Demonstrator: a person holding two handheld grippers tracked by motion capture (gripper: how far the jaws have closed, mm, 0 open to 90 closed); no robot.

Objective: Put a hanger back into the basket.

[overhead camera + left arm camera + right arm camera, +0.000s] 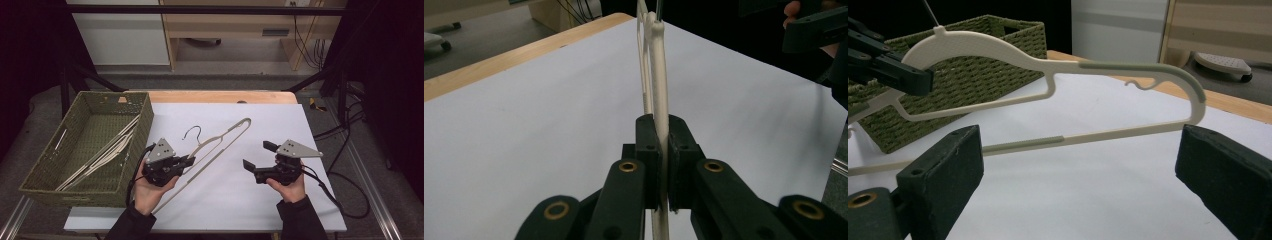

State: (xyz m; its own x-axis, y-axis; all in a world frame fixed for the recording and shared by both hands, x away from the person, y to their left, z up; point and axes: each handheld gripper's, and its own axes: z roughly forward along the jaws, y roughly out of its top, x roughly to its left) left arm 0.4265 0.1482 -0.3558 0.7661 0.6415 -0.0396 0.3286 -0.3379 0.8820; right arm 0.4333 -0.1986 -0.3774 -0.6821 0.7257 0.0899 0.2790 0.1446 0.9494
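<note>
Your left gripper [186, 162] clamps the cream hanger [220, 140], lifted over the white table [260, 200]. Right gripper [255, 156] gapes wide, empty, just beside it. Hanger's hook tip is cut off in the left gripper view; more hangers sit in the green basket [45, 170].

No legible text, label, brand, number or sign appears in any view. The hanger [220, 142], the basket [90, 145] left of it, the white tabletop [260, 200] sheet and the grey plates on both claws carry no readable markings. A small panel on the furniture beyond the basket is too blurred to read.
</note>
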